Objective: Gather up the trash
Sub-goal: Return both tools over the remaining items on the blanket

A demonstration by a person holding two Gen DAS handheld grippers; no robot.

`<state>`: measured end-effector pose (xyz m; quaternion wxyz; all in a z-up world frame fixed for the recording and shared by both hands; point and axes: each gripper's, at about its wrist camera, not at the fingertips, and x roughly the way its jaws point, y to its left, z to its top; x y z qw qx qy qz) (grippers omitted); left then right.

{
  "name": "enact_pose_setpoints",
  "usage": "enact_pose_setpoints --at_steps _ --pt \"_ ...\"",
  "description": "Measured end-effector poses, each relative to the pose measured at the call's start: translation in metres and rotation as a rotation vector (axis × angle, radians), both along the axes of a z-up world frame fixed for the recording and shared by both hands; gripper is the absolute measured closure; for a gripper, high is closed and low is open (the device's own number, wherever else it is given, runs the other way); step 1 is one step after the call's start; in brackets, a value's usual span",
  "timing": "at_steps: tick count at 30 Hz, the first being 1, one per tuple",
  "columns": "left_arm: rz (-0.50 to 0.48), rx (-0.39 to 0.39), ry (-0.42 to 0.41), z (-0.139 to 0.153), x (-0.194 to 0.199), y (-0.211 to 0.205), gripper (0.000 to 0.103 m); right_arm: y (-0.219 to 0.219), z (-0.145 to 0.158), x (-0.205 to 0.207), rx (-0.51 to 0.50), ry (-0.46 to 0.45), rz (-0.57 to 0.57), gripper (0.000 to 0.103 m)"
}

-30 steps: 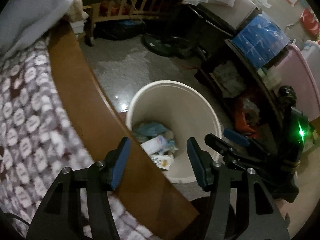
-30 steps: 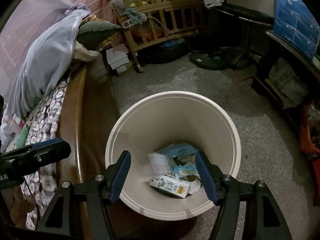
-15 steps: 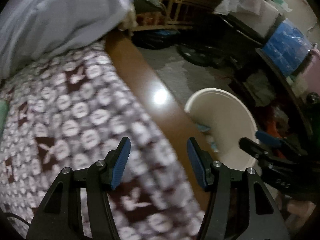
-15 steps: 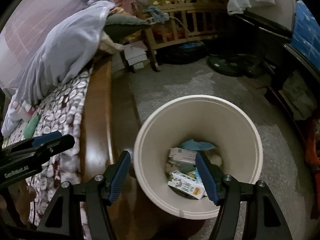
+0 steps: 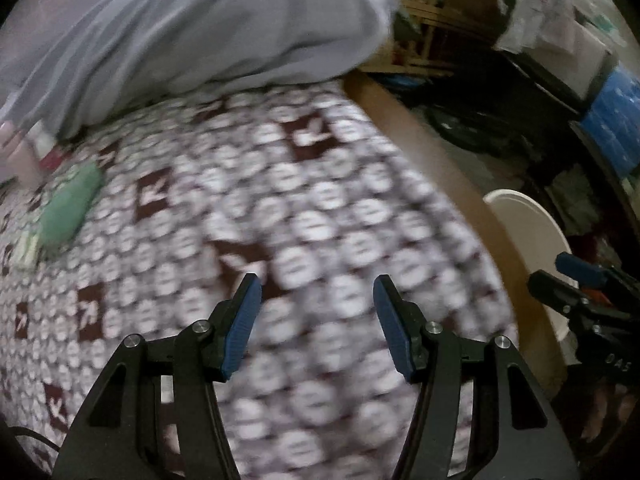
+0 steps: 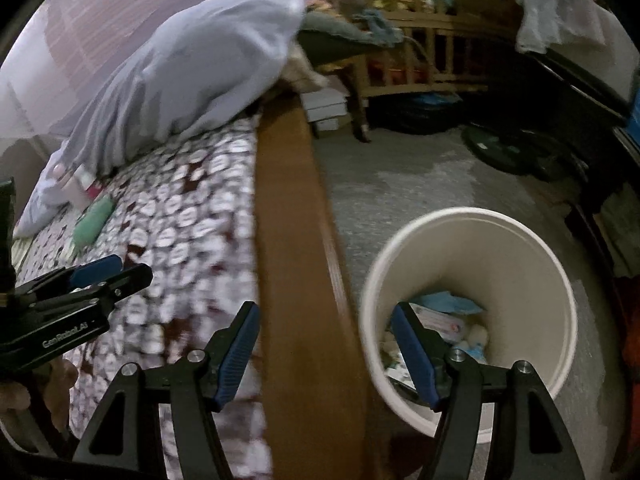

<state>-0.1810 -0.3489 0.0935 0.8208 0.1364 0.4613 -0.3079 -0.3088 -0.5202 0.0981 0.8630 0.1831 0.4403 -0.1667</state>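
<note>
A white bucket (image 6: 472, 300) stands on the floor beside the bed and holds several wrappers and cartons (image 6: 444, 324). Its rim also shows in the left wrist view (image 5: 524, 224). My right gripper (image 6: 324, 350) is open and empty, above the wooden bed rail (image 6: 296, 240), left of the bucket. My left gripper (image 5: 316, 326) is open and empty above the patterned bedcover (image 5: 300, 200). A green packet (image 5: 70, 204) lies on the bedcover at far left, beside small pink and white items (image 5: 36, 148). The packet also shows in the right wrist view (image 6: 94, 220).
A grey-blue pillow (image 5: 192, 36) lies at the head of the bed. A wooden crib (image 6: 420, 52), boxes (image 6: 324, 108), a fan base (image 6: 516, 152) and dark shelving (image 5: 592, 128) crowd the floor beyond the bucket.
Both grippers have swung left, away from the bucket and over the bed. The bucket has slid to the right in both views and the green packet has come into sight.
</note>
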Motion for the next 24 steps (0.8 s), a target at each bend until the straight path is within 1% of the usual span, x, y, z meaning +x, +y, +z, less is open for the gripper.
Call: enact_pose_setpoints --at_steps 3,9,18,24 --pt "0.050 0.004 0.005 -0.003 0.015 0.025 0.046 0.019 -0.001 0.020 0.001 0.003 0.050 0.036" --pt "0.155 0.037 -0.010 -0.009 0.042 0.086 0.046 0.062 -0.006 0.067 0.004 0.019 0.156 0.036" --pt "0.359 0.076 -0.005 -0.020 0.095 0.189 0.046 0.131 -0.024 0.142 0.047 0.040 0.295 0.036" --pt "0.487 0.062 0.038 -0.025 0.137 0.251 0.046 0.177 -0.031 0.198 0.087 0.048 0.383 0.035"
